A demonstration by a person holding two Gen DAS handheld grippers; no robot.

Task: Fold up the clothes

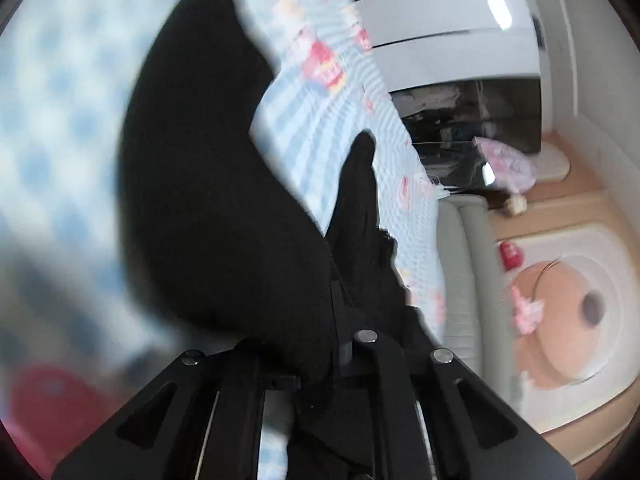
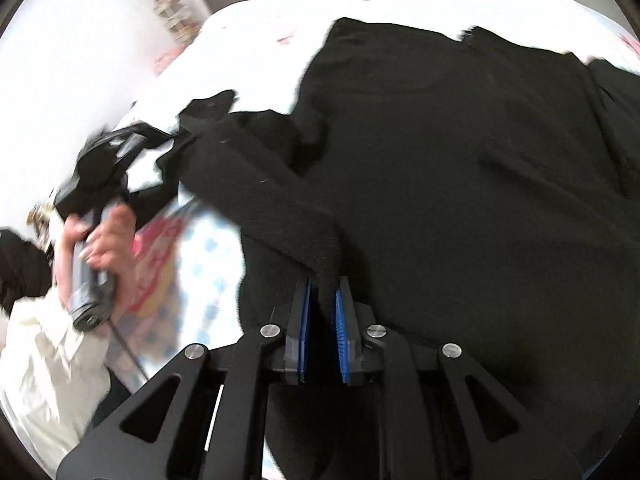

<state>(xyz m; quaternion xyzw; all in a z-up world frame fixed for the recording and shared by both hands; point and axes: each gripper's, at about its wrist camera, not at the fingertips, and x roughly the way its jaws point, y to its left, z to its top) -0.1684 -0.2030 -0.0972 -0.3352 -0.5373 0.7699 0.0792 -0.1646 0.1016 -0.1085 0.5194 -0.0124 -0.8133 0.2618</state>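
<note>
Bed (image 2: 280, 32) with blue-checked sheet (image 1: 328, 128) carrying a black garment (image 2: 460, 160), its edges being pinched by the right claw (image 2: 325, 300) and left claw (image 1: 336, 320), both clamped on fabric.

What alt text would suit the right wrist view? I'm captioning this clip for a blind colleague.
The right gripper, blue pads showing, is shut on a fold of a black garment spread over a white bedspread. At left, blurred, the person's hand holds the left gripper, which appears to pinch another part of the same garment.
</note>
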